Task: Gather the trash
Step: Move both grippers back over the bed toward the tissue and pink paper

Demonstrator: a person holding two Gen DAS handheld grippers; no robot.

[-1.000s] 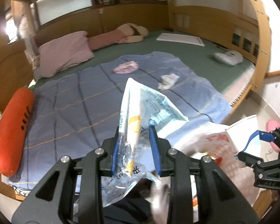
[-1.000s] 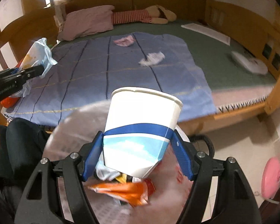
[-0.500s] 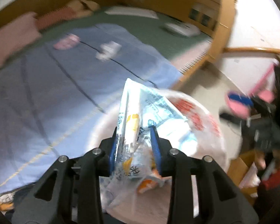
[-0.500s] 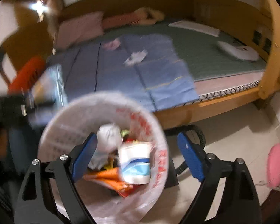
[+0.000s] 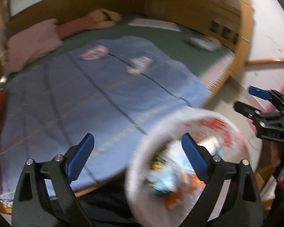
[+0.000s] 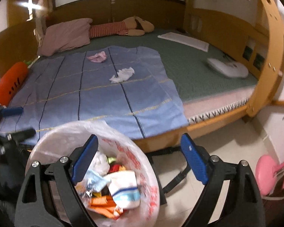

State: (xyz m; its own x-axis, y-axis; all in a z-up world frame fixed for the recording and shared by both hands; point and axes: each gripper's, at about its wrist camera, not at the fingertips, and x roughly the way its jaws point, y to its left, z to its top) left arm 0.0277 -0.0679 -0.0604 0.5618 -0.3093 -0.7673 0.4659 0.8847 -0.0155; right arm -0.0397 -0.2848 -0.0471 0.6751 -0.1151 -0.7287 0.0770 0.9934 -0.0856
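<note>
Left tool (image 5: 137,151) is opening, empty; right tool (image 6: 139,156) gapes empty above the trash bag (image 6: 130,151). White tissue (image 6: 122,75) and pink scrap (image 6: 97,57) remain on the bed (image 6: 189,66) ahead.

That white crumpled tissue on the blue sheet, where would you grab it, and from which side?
Pinch the crumpled white tissue across its narrow middle, coming down from above with open jaws. It lies low and loose on the blue sheet, stretched out sideways, so the bunched centre probably gives the firmest bite. Nothing lies close beside it; the pink wad sits apart, farther back.
</note>
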